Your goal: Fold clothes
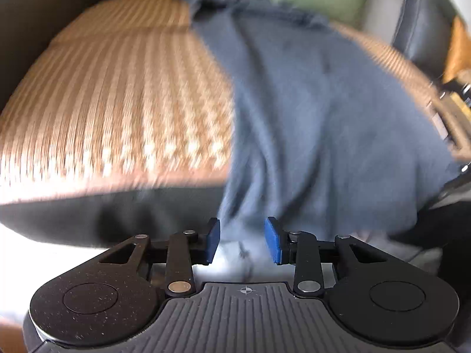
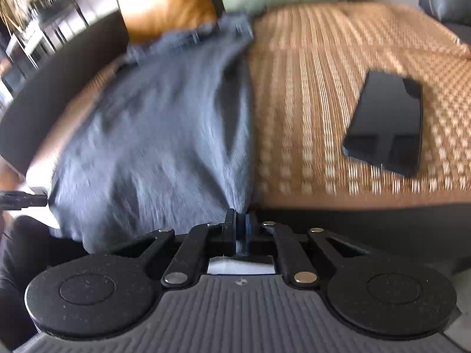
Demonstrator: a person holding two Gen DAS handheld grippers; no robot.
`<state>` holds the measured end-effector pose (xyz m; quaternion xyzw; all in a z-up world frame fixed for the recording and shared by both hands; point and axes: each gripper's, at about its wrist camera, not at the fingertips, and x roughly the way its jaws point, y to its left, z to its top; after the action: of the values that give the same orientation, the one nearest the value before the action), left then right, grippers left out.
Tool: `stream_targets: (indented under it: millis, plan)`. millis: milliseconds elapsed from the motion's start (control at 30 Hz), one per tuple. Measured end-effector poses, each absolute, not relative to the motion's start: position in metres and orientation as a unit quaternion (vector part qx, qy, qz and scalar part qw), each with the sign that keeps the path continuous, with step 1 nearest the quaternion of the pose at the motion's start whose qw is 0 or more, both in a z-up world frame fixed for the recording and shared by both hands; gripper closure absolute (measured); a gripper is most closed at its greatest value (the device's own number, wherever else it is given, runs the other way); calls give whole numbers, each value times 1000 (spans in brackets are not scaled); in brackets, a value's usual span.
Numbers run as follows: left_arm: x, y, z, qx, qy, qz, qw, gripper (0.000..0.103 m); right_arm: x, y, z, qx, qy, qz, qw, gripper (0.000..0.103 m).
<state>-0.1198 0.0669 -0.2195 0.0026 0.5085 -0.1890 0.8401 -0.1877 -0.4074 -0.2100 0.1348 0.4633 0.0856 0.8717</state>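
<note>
Left wrist view: a soft, wrinkled navy garment [image 1: 309,111] drapes over a woven tan sofa mat [image 1: 117,103], running from 12 toward 6 o'clock; the left tool [image 1: 242,240] is spread, cloth between its blue pads. Right wrist view: the right tool [image 2: 242,229] pinches the garment's hem; a glossy black phone [image 2: 385,122] lies at 2 o'clock.

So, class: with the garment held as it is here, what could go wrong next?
1. The left tool is open around the dark blue cloth garment, while the right tool is shut on it; a one-sided pull may skew the fold.
2. The black flat phone lies on the orange woven mat beside the garment; swinging cloth might catch it.
</note>
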Motion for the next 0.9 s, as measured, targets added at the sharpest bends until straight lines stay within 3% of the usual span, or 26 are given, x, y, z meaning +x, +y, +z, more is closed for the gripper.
stream_targets:
  millis: [67, 100, 133, 167, 200, 400, 633, 667, 700, 733, 767, 800, 833, 900]
  plan:
    - [-129, 66, -223, 7, 506, -187, 842, 46, -189, -407, -216, 133, 471, 84, 868, 91]
    - [-133, 64, -222, 15, 496, -184, 848, 36, -192, -407, -216, 138, 472, 86, 867, 82]
    - [-137, 62, -221, 23, 485, -182, 855, 31, -195, -407, -216, 139, 472, 90, 866, 61]
    - [-141, 59, -221, 31, 474, -178, 862, 22, -197, -406, -215, 131, 473, 91, 866, 52]
    - [-143, 56, -221, 46, 458, -166, 872, 21, -199, -404, -215, 120, 474, 93, 867, 46]
    - [-141, 28, -231, 113, 457, -190, 861, 21, -193, -396, -216, 92, 483, 94, 866, 47]
    - [-121, 12, -247, 123, 474, -182, 853, 22, -189, -388, -225, 72, 488, 93, 865, 47]
    - [-116, 8, -249, 113, 483, -183, 848, 31, -188, -388, -226, 72, 488, 93, 865, 47]
    - [-115, 9, -249, 98, 493, -196, 842, 85, -187, -387, -227, 72, 487, 91, 866, 47]
    - [-113, 9, -249, 79, 502, -210, 835, 101, -186, -387, -228, 74, 486, 90, 866, 47]
    - [-113, 13, -243, 45, 508, -232, 828, 99, -186, -388, -228, 77, 486, 93, 865, 49]
    - [-113, 16, -237, 10, 513, -254, 820, 100, -186, -389, -228, 81, 487, 97, 864, 85]
    - [-114, 20, -231, -23, 516, -275, 811, 100, -187, -396, -225, 110, 485, 119, 860, 100]
    - [-113, 32, -221, -71, 516, -301, 799, 100, -191, -409, -218, 159, 473, 152, 853, 100]
